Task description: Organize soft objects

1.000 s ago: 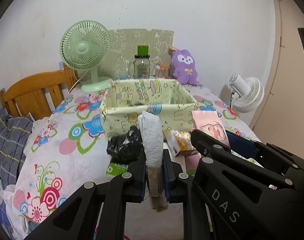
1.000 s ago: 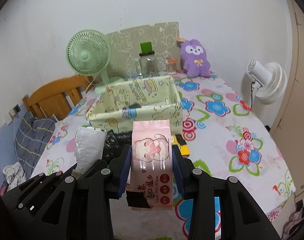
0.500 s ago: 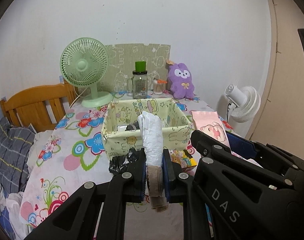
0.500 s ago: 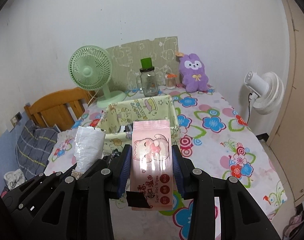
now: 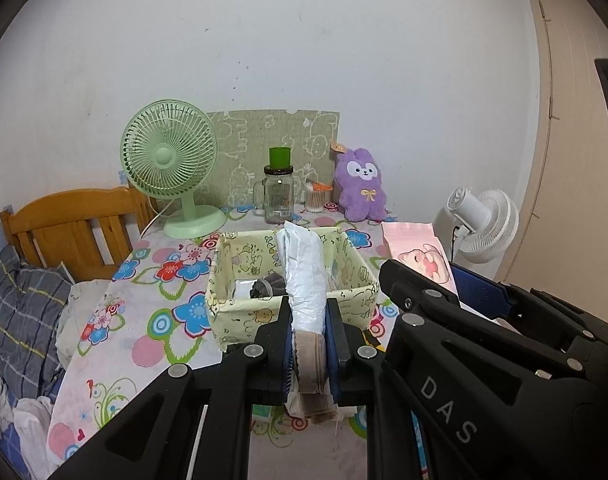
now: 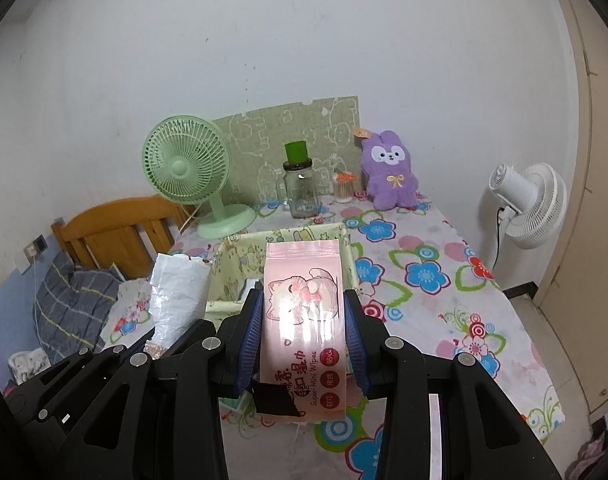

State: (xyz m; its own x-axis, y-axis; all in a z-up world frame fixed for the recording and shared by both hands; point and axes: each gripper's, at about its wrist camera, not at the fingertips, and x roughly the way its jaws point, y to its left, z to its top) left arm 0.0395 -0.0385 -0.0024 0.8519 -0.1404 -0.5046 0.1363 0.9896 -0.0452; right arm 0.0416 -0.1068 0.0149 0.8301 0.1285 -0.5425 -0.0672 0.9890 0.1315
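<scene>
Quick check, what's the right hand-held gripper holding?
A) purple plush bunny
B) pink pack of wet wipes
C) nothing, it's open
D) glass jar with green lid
B: the right hand-held gripper is shut on the pink wipes pack with its cat print, while the plush bunny and the glass jar stand at the far end of the table.

Two fisheye views side by side above the near table edge, both toward basket (image 5: 292, 280) and wall.
</scene>
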